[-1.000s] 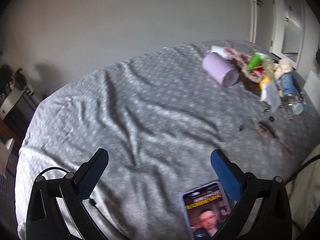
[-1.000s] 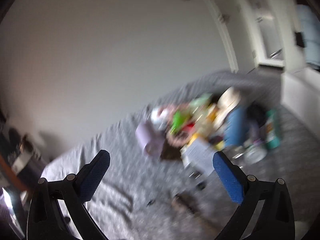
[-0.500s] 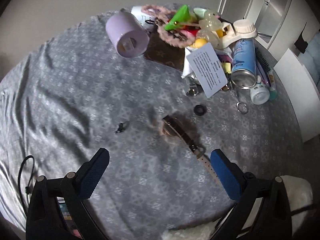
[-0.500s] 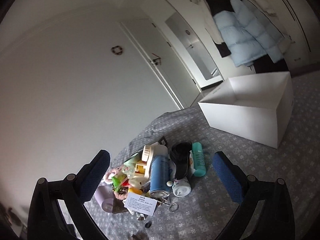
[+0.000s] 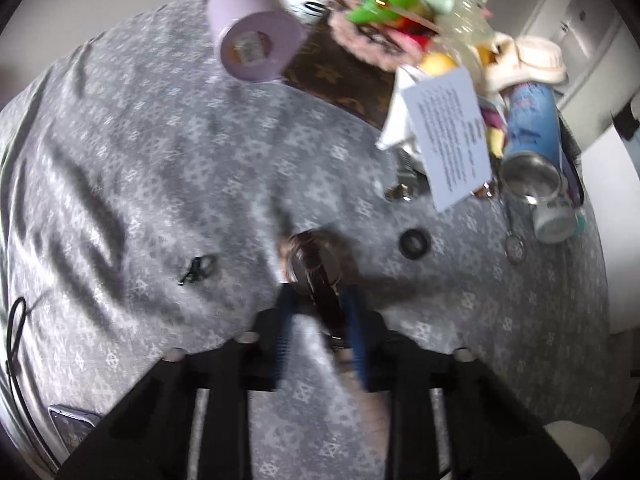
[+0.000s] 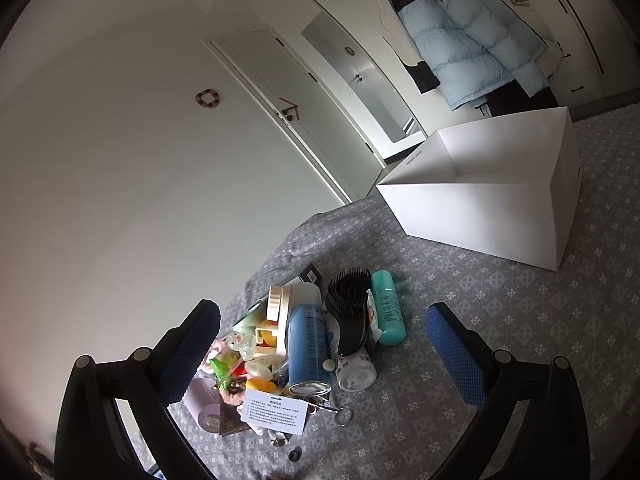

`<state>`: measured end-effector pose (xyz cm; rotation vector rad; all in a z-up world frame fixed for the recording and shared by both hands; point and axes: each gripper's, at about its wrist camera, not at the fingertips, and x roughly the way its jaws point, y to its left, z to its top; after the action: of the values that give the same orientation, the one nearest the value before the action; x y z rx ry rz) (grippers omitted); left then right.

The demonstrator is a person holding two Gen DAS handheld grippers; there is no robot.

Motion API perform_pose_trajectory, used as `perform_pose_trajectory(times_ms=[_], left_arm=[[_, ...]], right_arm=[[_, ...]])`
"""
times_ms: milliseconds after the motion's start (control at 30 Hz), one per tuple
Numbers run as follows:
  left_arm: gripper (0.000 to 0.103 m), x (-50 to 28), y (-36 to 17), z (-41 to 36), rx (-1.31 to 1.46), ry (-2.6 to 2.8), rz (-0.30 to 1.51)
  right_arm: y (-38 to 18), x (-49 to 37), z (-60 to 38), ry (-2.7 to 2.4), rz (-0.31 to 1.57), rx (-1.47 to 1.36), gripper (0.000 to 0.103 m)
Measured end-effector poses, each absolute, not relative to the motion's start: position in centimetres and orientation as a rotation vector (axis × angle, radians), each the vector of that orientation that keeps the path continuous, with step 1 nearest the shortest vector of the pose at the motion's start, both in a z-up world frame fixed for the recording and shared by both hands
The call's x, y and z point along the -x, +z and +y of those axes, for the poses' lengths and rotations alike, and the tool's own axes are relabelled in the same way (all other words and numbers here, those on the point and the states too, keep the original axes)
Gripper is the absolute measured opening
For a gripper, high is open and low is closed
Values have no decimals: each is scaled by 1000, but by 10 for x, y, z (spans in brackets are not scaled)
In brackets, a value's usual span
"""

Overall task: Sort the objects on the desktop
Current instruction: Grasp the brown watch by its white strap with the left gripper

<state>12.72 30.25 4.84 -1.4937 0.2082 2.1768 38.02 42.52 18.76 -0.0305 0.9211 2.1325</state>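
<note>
A brown-strapped watch (image 5: 310, 258) lies on the grey patterned cloth (image 5: 160, 160), its strap running back between my left gripper's (image 5: 320, 298) blue fingers. The jaws are closing and stand nearly together on the strap; the picture is blurred here. Beyond it sits a pile of objects: a purple roll (image 5: 256, 40), a brown wallet (image 5: 340, 76), a white printed card (image 5: 452, 136) and a blue spray can (image 5: 532, 128). My right gripper (image 6: 320, 320) hangs open above the same pile, holding nothing. The blue can (image 6: 308, 344), a black hairbrush (image 6: 352, 312) and a teal bottle (image 6: 388, 308) lie below it.
A white open box (image 6: 488, 200) stands on the cloth behind and right of the pile. A small black ring (image 5: 414, 243) and a black clip (image 5: 196, 270) lie near the watch. A phone (image 5: 72, 428) and a black cable (image 5: 14, 328) rest at the cloth's left edge.
My left gripper swung from the bare cloth to the pile, came down over the watch and went from wide open to nearly together on its strap. The right gripper turned toward the white box.
</note>
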Motion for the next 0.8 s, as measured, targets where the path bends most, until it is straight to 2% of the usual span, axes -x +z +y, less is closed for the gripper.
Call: perform_pose_trajectory(times_ms=[167,333,533,800], left_arm=[[12,-137,68,271,1412,2255,136],[12,-139,117,212,1239,2402,127],[12,-64,178,102,1069,2653,37],[12,25,207,-62,999,2992,-86]], right_arm=[[191,-376,419,2134,881,54,103],[194,-375,417,2125,855,75,103],[196,-375,413,2106,840,103,103],[202,-361,399,2113,729,158,103]])
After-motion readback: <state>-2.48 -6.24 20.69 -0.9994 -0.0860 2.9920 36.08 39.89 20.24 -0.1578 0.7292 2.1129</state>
